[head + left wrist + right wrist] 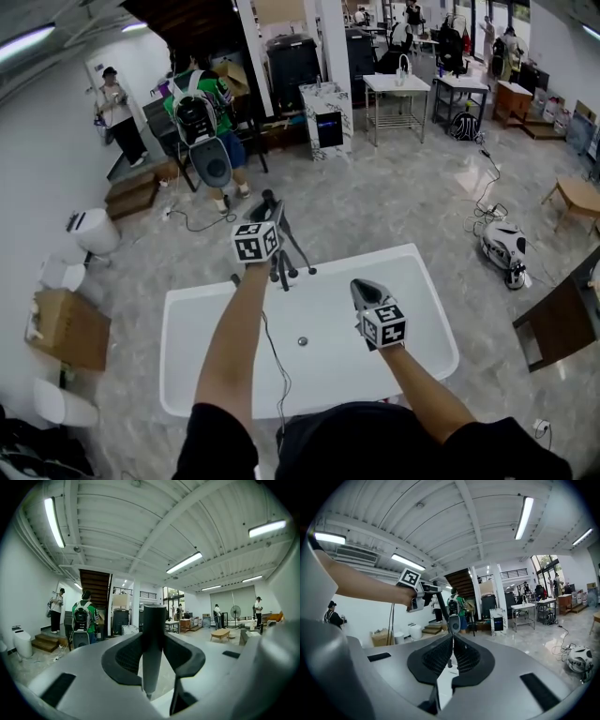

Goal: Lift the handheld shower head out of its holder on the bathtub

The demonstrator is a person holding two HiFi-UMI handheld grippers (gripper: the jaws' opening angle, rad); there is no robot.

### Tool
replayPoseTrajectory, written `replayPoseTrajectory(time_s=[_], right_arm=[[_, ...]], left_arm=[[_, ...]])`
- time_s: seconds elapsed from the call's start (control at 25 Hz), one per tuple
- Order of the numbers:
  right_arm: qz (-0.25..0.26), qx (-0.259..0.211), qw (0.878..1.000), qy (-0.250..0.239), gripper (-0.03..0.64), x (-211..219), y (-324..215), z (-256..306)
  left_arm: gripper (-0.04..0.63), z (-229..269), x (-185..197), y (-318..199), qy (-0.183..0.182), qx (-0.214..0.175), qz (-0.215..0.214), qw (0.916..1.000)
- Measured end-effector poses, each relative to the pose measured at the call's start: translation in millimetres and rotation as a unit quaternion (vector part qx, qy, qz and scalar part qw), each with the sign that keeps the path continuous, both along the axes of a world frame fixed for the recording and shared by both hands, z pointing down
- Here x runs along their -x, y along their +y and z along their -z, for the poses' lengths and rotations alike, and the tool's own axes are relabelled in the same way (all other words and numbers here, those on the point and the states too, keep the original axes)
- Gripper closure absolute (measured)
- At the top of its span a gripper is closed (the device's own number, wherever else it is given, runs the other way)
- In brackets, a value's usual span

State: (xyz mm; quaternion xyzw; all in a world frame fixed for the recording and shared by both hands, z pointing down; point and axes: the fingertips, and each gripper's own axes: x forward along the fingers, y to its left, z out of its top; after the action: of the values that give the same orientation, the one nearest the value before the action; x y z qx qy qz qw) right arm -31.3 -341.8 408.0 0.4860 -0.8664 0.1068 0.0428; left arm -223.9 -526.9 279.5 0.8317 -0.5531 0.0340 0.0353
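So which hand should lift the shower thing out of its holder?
Left. The left gripper is clamped on the shower head handle, while the right gripper is shut on nothing, hanging apart over the bathtub.

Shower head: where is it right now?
The shower head stands upright between the left gripper's jaws in the left gripper view; the head view puts it above the bathtub's far rim, left of centre.
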Motion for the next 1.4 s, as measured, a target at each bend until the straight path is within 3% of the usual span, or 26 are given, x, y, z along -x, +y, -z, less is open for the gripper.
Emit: replayPoseTrajectory(time_s=[0.44,0.96,1.28,1.4], right_arm=[[-0.03,-0.026,0.999,0.013,0.617,-20,-4,7],[-0.002,-0.048,0.998,0.03,0.618,-5,-24,18],[-0.007,-0.045,0.998,0.035,0.618,-6,-28,16],[-0.01,-0.039,0.998,0.038,0.618,-8,-32,13]], left_arm=[[0.468,0,-8,1,-0.013,-0.004,-0.001,0.9999],[0.468,-1,-5,-22,-0.026,-0.002,0.002,0.9996],[0.468,-21,4,-27,-0.01,0.024,0.009,0.9996],[0.468,-22,7,-28,0.018,0.024,0.012,0.9995]])
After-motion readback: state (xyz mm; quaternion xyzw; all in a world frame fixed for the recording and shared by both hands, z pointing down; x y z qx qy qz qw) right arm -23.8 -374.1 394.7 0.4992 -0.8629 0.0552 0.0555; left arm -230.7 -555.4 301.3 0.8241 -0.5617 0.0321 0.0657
